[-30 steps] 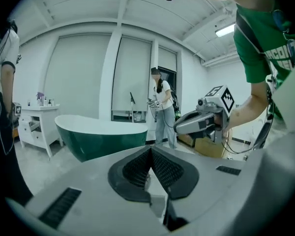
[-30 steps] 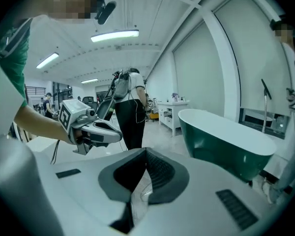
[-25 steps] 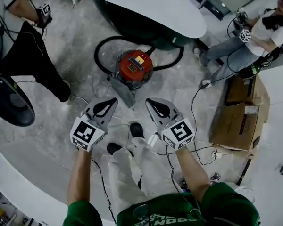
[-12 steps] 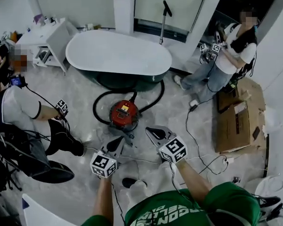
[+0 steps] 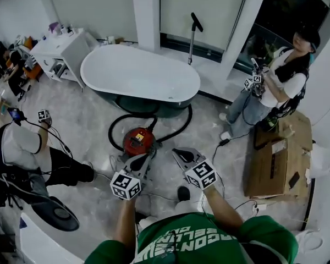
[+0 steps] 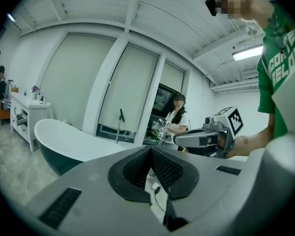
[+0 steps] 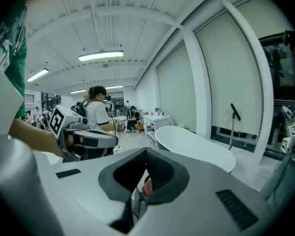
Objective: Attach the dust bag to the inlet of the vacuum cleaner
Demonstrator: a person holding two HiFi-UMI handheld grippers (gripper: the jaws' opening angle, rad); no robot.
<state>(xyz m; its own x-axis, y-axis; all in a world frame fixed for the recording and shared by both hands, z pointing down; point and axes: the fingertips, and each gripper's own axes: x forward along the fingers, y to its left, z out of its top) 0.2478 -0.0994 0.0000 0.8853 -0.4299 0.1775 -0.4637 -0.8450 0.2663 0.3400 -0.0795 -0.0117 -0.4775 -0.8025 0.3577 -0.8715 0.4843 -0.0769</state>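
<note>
The red vacuum cleaner point(image 5: 138, 141) stands on the floor in front of the bathtub point(image 5: 140, 73), with its black hose point(image 5: 116, 130) looped beside it. My left gripper point(image 5: 143, 158) is held in the air just in front of it and covers the grey piece at its near side. It is shut and holds nothing point(image 6: 150, 150). My right gripper point(image 5: 179, 152) hovers beside it to the right, also shut and empty point(image 7: 146, 151). A red bit of the vacuum cleaner point(image 7: 147, 186) shows through the gap below its jaws. No dust bag can be made out clearly.
A person point(image 5: 22, 147) sits on the floor at left, and another person point(image 5: 275, 87) stands at right. A cardboard box point(image 5: 269, 164) lies at right with cables near it. A white cabinet point(image 5: 63, 51) and a tall black floor tap point(image 5: 193, 29) stand by the tub.
The head view has pulled up and back, so more of the room shows. Both grippers have risen from near the floor and stay shut. The vacuum cleaner looks smaller and farther off.
</note>
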